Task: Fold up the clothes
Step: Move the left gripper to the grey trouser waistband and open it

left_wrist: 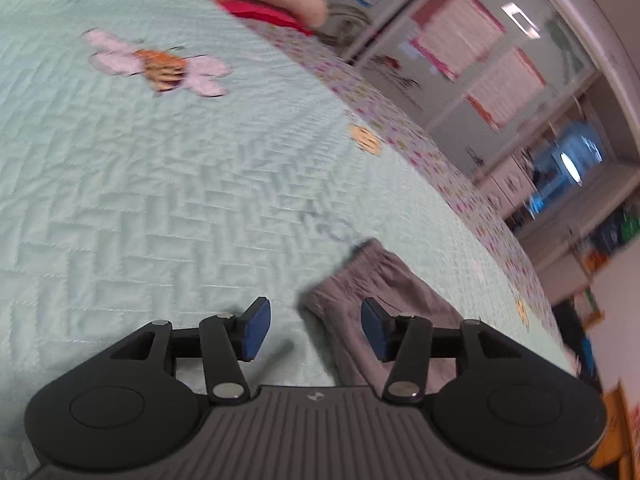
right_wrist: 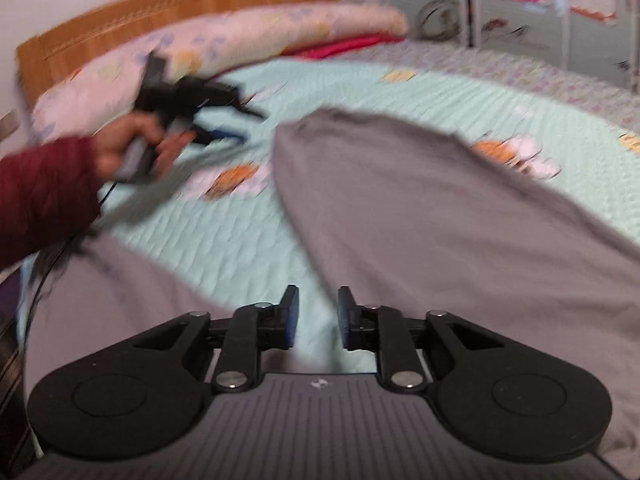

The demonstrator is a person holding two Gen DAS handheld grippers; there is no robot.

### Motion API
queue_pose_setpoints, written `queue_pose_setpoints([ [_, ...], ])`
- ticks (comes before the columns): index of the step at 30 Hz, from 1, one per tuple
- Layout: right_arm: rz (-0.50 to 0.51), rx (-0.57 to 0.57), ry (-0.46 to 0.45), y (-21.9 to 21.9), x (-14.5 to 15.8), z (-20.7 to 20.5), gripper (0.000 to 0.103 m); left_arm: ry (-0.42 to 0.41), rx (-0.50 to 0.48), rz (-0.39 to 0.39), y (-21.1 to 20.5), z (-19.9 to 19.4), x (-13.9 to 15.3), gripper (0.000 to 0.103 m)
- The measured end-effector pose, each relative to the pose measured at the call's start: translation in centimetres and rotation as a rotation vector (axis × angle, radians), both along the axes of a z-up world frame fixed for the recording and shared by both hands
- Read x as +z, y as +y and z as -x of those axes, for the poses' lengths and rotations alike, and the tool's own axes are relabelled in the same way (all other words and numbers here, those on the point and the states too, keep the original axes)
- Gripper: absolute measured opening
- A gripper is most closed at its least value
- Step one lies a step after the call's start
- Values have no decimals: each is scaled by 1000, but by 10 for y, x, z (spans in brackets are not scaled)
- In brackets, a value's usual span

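grey trousers point(right_wrist: 420, 216) lie spread on the mint quilted bedspread point(right_wrist: 224, 248), one leg running up toward the pillow point(right_wrist: 224, 40), the other leg low at our left. in the left wrist view we see only a grey cuff end point(left_wrist: 384, 304) just under the right finger. left gripper point(left_wrist: 316, 330) is wide apart, holding nothing, above the quilt. right gripper point(right_wrist: 318, 318) has a narrow gap, nothing between the pads, hovering over the fork of the legs. a hand point(right_wrist: 132, 148) in a dark red sleeve point(right_wrist: 44, 192) holds the other gripper, blurred. bee patch point(left_wrist: 160, 66) on the quilt.
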State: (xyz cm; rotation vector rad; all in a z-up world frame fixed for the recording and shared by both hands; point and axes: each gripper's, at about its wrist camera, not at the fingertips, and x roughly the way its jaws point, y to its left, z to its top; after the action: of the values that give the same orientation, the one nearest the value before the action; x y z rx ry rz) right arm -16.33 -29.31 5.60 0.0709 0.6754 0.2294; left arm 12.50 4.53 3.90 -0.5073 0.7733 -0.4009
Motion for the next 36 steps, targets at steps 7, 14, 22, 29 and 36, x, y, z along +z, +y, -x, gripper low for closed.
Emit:
queue_pose_setpoints([
  [7,-209,-315,-1,-75,-2,-13,25,-61,-89,-127,-43,-9,2,55],
  [14,-544,-199,224,-97,-32,16,32,-10,-35,-200,-13,-2,-12,37],
  [22,188,-70,45,-34,-3,30,33,-30,2,-166,-2,12,2,49],
  [29,483,37,24,-14,-13,26,32,-8,2,-170,-7,13,-1,52],
  [36,594,98,10,-4,-20,28,24,7,-39,-148,-18,22,-5,55],
])
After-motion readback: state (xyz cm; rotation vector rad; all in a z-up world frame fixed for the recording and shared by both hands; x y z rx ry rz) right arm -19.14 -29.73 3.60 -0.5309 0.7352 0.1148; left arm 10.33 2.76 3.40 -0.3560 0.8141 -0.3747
